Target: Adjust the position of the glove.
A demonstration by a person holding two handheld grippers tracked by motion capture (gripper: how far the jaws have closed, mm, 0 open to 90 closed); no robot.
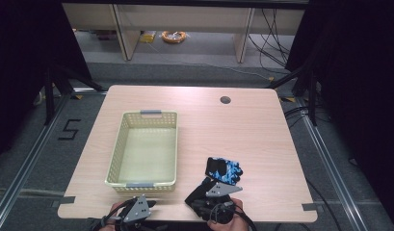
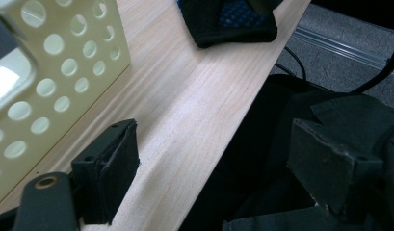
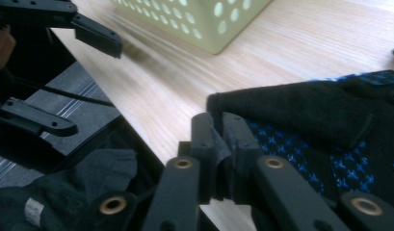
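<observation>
A black and blue glove [image 1: 223, 169] lies on the wooden table [image 1: 247, 130] near its front edge, right of a pale yellow perforated basket [image 1: 118, 144]. My right gripper [image 1: 200, 196] sits at the glove's black cuff. In the right gripper view its jaws [image 3: 222, 144] stand almost together on the corner of the glove [image 3: 305, 115]. My left gripper [image 1: 145, 206] rests at the table's front edge below the basket. Its jaws [image 2: 214, 154] are wide open with nothing between them. The glove [image 2: 233, 21] shows beyond them.
The basket [image 2: 64, 72] holds nothing and has grey handles at both ends. A round cable hole [image 1: 225, 100] is at the table's far right. In the right gripper view the left gripper [image 3: 84, 82] hangs open off the table's edge, with the basket [image 3: 209, 19] behind.
</observation>
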